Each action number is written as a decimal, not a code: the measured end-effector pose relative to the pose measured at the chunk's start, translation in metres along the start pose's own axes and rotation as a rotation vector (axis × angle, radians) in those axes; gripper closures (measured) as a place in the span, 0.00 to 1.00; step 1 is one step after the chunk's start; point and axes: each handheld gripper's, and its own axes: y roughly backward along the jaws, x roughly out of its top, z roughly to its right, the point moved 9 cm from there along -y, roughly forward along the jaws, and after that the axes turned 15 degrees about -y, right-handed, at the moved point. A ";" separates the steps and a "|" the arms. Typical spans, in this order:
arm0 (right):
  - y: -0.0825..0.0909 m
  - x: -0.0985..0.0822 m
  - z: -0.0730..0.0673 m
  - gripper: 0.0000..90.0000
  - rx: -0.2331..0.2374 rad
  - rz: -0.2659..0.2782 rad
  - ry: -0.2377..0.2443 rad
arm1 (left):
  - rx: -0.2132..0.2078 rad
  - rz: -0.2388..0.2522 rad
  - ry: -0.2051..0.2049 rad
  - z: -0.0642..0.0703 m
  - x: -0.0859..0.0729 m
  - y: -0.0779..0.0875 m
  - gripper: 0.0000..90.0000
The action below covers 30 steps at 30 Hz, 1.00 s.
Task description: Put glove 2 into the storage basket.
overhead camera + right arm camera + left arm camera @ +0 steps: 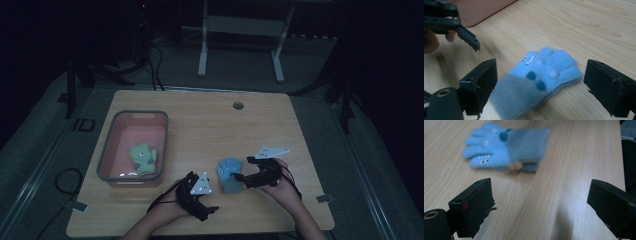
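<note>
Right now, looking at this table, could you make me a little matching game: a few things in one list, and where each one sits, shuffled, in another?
Things:
1. blue glove
2. green glove
3. round hole
4. left gripper

Places:
A. inside the pink bin
B. far side of the tabletop
C. flat on the wood between the two grippers
D. near edge, beside the bin's near right corner

Pairs: 1-C, 2-A, 3-B, 4-D

The glove [541,75] is light blue with a greyer blue cuff, darker blue dots, pale striped spots and a tiny white-eyed, toothy face. The other glove [144,159], in the pink, grey-rimmed bin [108,150], is pale yellow-green. The table [210,125] is light woodgrain, and both grippers' jaws are black.
</note>
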 end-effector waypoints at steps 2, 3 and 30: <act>-0.001 0.001 0.001 0.21 0.003 -0.008 0.004 | -0.007 -0.004 -0.028 0.000 0.004 -0.003 0.08; -0.001 0.001 0.001 0.21 0.003 -0.008 0.004 | -0.007 -0.004 -0.028 0.000 0.004 -0.003 0.08; -0.046 0.009 0.032 0.37 -0.005 -0.092 -0.078 | -0.010 -0.039 -0.318 -0.012 0.025 -0.051 0.46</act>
